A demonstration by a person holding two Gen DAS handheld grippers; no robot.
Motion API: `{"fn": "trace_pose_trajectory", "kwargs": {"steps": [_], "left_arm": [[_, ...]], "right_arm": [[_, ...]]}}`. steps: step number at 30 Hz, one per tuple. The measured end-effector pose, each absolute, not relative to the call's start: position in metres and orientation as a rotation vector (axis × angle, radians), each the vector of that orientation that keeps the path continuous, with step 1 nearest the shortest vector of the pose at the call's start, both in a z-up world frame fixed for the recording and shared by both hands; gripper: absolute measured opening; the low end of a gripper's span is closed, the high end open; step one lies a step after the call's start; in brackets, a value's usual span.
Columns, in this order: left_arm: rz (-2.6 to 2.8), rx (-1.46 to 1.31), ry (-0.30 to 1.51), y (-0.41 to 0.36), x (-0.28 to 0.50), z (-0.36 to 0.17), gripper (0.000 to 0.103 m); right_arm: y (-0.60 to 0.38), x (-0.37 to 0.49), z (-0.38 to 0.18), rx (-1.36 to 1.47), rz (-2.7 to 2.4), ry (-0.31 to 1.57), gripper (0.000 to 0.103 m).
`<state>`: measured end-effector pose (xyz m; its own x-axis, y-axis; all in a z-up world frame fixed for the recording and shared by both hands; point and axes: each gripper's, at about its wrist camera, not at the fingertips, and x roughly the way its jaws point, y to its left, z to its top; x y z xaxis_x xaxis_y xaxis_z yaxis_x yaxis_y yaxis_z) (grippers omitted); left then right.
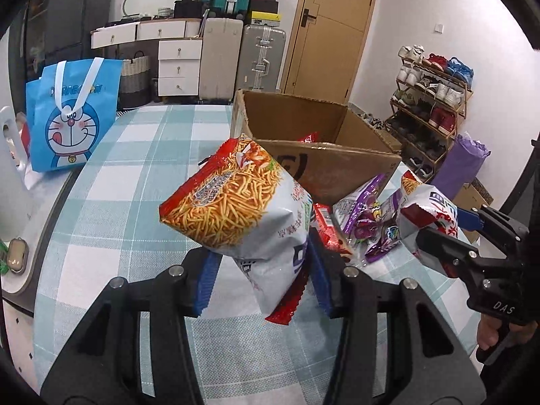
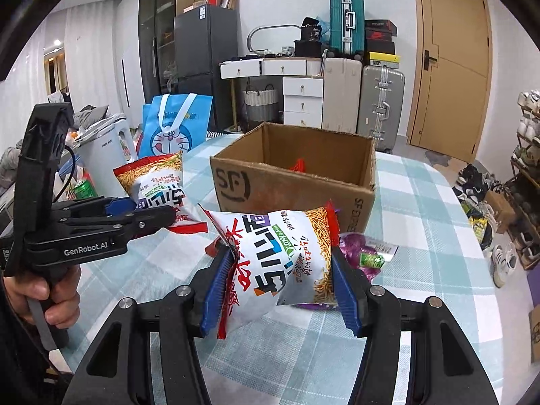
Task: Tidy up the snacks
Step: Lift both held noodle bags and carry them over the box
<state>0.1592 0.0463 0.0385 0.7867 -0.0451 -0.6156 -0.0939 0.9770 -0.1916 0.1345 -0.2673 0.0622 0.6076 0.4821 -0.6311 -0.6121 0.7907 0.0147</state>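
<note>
Left tool is clamped on a noodle-snack bag, lifted clear of the checked table at the centre of the left wrist view. Right tool grips a second noodle-snack bag, low in the centre of its own view and off the cloth too. Behind both sits the open cardboard box, a red packet peeking out inside. Purple candy packs lie on the table just beside the box, right of centre.
</note>
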Motion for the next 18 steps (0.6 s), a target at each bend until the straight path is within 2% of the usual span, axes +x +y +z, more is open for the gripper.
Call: {"fn": "trace_pose_trajectory", "kwargs": {"steps": [18], "left_arm": [[-0.011, -0.168, 0.597, 0.015, 0.196, 0.088, 0.045]], "right_arm": [[-0.263, 0.185, 0.087, -0.113, 0.612, 0.612, 0.058]]}}
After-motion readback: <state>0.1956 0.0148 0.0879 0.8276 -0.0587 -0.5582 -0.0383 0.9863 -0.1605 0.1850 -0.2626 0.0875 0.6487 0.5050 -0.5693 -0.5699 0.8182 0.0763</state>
